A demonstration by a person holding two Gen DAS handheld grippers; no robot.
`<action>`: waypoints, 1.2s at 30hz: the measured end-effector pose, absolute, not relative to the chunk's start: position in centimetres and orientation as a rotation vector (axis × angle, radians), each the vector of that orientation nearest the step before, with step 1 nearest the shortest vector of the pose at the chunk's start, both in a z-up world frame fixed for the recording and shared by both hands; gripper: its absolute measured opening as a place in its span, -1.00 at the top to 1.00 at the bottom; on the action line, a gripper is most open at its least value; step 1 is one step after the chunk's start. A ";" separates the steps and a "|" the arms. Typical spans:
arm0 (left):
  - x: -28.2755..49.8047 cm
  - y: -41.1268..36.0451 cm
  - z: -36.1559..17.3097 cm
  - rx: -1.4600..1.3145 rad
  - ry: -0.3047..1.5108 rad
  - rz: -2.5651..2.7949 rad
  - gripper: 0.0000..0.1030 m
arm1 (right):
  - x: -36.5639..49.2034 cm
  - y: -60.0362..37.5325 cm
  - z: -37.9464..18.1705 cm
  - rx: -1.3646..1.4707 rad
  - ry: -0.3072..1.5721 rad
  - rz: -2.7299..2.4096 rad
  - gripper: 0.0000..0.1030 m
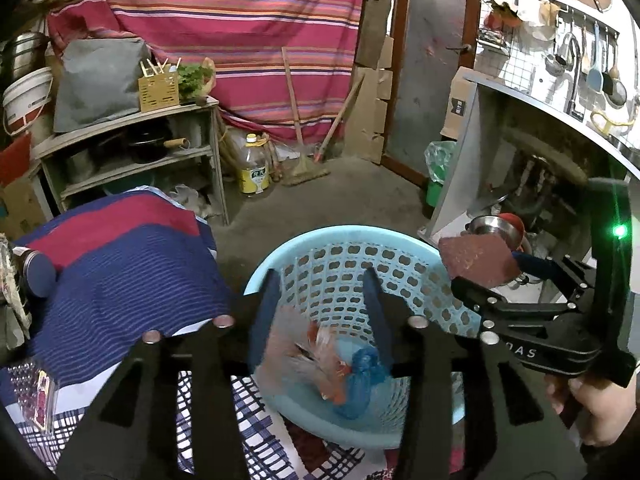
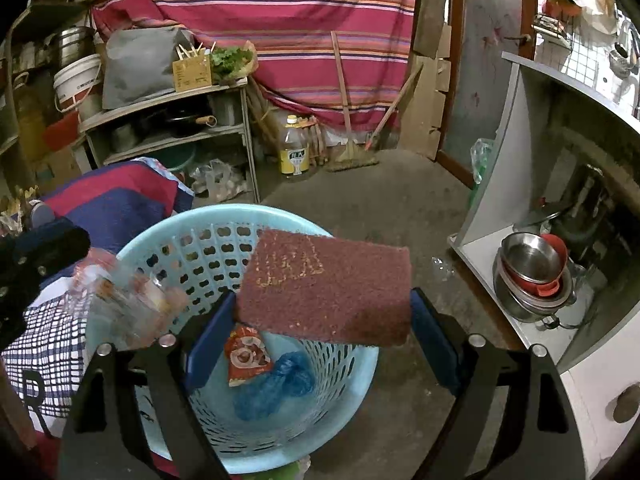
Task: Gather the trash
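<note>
We stood over a pale blue basket on the floor, a gripper in each hand, both pointed down into it. Our right gripper clamped a dark red scouring pad by its two short edges, its jaws standing wide with the pad stretched flat between the blue pads; the pad hung above the basket's mouth, toward the far right of the rim. Our left gripper hung over the basket's near left side with its jaws parted, and a blurred clear wrapper with orange print showed between and below its fingers; from the right wrist view the same wrapper appeared loose in the air just inside the left rim, with nothing pressing on it, so we judged it let go and dropping in. At the bottom of the basket lay a red snack packet and a crumpled blue bag, touching each other. Beside the basket on the left sat a striped and checked cloth. We judged the step in hand to be dropping collected trash into the basket. The next move called for our right hand to centre the pad over the opening, then part its jaws further so the pad fell inside rather than catching on the rim.
</note>
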State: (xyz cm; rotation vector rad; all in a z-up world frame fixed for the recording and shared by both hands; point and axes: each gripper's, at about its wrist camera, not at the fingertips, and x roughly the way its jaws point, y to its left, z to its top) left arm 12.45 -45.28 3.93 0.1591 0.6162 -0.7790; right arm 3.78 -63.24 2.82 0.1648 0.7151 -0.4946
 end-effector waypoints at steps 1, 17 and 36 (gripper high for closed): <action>12.5 -45.2 3.9 0.162 0.616 -0.776 0.14 | 3.8 -63.2 2.7 0.168 0.719 -0.496 -0.63; 13.3 -36.2 6.7 0.115 0.515 -0.563 -0.79 | 5.4 -60.2 1.8 0.162 0.734 -0.482 -0.64; 15.7 -21.2 5.9 0.094 0.537 -0.305 -0.89 | 9.2 -56.7 1.4 0.109 0.760 -0.535 -0.88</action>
